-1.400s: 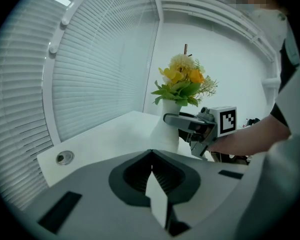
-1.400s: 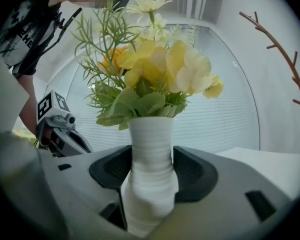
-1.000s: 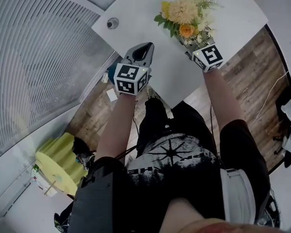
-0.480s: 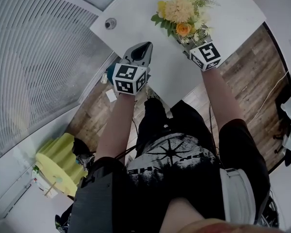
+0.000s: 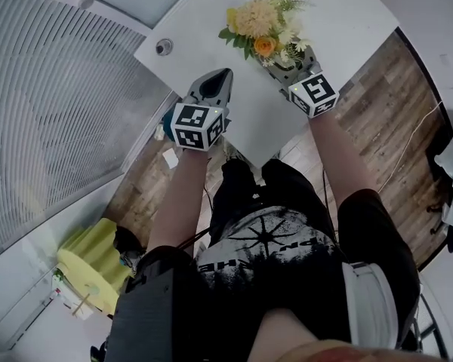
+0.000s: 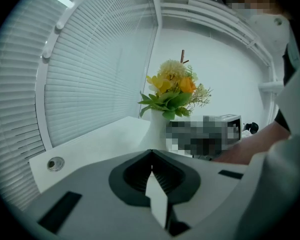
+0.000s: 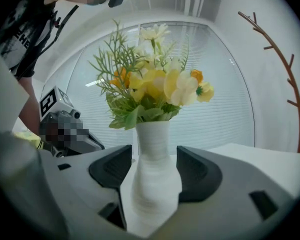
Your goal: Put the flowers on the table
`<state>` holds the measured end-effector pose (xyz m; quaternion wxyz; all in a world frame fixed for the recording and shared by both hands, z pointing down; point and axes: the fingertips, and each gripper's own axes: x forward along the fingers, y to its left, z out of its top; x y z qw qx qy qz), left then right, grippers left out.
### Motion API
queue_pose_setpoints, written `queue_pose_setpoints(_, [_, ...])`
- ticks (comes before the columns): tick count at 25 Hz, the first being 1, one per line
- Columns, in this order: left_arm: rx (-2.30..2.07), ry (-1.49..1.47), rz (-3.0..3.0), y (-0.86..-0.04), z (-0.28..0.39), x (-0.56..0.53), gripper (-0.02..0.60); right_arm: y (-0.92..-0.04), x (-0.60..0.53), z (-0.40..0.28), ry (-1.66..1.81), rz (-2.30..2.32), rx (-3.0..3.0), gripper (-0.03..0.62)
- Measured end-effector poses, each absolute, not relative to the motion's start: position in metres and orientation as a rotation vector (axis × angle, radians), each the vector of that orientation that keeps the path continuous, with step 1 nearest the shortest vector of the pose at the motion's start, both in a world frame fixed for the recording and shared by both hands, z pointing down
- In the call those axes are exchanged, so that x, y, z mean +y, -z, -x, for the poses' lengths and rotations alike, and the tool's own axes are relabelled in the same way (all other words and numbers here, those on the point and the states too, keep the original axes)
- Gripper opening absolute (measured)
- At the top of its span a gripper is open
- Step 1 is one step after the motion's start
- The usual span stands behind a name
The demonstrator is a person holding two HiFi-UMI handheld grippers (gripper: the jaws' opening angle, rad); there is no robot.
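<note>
One bunch of flowers point(image 5: 260, 25) makes up the whole load: pale yellow and cream blooms, an orange rose or two, and a collar of broad green leaves with feathery sprigs poking out above. The stems sit in a slim white vase point(image 7: 155, 169) with fine ribbing, narrow at the neck and swelling lower down.

In the right gripper view the vase stands upright between the two dark pads, and the right gripper point(image 5: 287, 68) is clamped on its lower body, one pad against each side. The foot of the vase is hidden behind the gripper, so I cannot tell whether it touches the bench point(image 5: 340, 21). In the head view the bouquet is above the white bench top, towards 12 o'clock in the picture, and the marker cube sits at 5 o'clock of the blooms.

The left gripper point(image 6: 151, 156) is clenched, its jaws meeting at the tips with nothing between them. It hangs over the near edge of the bench, at about 7 o'clock of the flowers and apart from them.

A small round metal fitting point(image 5: 164, 47) is set into the bench at 9 o'clock of the bouquet, near the bench edge. White blinds point(image 5: 53, 104) fill the side beyond it. A bare brown branch point(image 7: 277, 59) rises at 2 o'clock in the right gripper view.
</note>
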<state>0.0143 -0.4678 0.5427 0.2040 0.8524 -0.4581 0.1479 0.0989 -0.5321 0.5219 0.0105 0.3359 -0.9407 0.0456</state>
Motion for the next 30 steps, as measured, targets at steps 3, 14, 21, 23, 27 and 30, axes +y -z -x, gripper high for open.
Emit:
queue_pose_setpoints(3, [-1.279, -0.414, -2.397, -0.534, -0.020, -0.466, 0.012, -0.522, -0.525, -0.107, -0.132, -1.062, -2.879, 0.270])
queue_pose_setpoints(14, [-1.323, -0.372, -2.442, -0.496, -0.026, -0.460, 0.012, -0.494, -0.482, -0.139, -0.164, -1.064, -2.818, 0.092])
queue_pose_setpoints(21, [-1.346, -0.362, -2.455, -0.484, -0.027, -0.450, 0.012, -0.481, -0.460, -0.149, -0.193, -1.045, -2.784, 0.026])
queue_pose_setpoints(23, [-1.351, -0.357, -2.453, -0.483, -0.027, -0.447, 0.012, -0.476, -0.456, -0.154, -0.212, -1.051, -2.774, 0.025])
queue_pose_setpoints(27, [-1.359, -0.342, -2.444, -0.481, -0.027, -0.441, 0.012, -0.472, -0.449, -0.161, -0.215, -1.046, -2.765, 0.021])
queue_pose_setpoints(30, [-1.373, -0.329, -2.438, -0.480, -0.026, -0.441, 0.012, -0.473, -0.447, -0.166, -0.204, -1.038, -2.753, 0.021])
